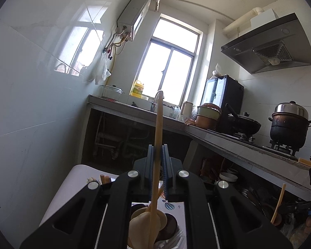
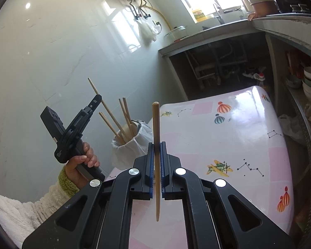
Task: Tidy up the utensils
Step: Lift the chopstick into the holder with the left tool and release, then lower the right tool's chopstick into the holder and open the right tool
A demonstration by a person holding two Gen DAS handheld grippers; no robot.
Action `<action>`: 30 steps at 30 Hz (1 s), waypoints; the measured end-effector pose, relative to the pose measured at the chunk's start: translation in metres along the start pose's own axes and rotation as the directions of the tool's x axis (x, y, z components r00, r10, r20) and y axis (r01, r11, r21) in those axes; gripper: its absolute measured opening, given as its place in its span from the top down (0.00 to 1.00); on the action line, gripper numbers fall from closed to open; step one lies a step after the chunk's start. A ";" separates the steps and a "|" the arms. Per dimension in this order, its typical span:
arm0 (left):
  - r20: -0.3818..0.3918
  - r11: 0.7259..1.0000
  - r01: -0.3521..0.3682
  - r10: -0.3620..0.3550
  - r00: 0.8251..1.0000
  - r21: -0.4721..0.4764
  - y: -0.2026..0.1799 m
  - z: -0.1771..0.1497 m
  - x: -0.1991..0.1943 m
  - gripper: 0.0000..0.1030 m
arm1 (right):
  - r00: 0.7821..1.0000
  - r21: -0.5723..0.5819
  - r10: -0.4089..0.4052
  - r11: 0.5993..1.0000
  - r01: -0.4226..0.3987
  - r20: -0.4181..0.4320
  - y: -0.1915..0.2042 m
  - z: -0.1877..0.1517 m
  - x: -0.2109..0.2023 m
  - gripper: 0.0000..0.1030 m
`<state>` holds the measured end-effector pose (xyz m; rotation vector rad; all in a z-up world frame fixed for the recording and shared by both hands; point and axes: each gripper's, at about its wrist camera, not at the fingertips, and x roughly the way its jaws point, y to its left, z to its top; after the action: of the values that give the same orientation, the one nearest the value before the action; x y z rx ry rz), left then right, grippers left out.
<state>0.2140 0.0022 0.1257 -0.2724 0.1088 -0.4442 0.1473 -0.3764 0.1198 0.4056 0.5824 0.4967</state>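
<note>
Inside holder, several chopsticks upright

Daylight pours through the window, which is blown out to plain white in both views. It throws bright reflections onto the glossy wall tiles and a sheen across the tablecloth. Under the counter the space lies in deep shadow. Fisheye distortion bends straight lines, and dark vignetting rings the corners. Focus is fairly sharp throughout.
</note>
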 end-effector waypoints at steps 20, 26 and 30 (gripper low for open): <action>-0.042 0.997 -0.042 0.045 0.998 0.071 0.007 0.010 -0.108 0.22 | 0.983 -0.128 0.111 0.987 -0.093 0.147 0.070 0.083 0.008 0.96; -0.132 0.988 -0.126 0.137 0.982 0.087 0.030 -0.009 -0.140 0.18 | 0.979 -0.165 0.120 0.982 -0.093 0.163 0.093 0.113 0.044 0.96; -0.191 0.980 -0.181 0.193 0.962 0.082 0.047 -0.025 -0.158 0.16 | 0.984 -0.191 0.084 0.980 -0.053 0.158 0.101 0.116 0.070 0.96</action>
<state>0.0879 0.1065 0.0957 -0.1526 0.3127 -0.2850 0.2358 -0.2824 0.2291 0.2860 0.3587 0.5727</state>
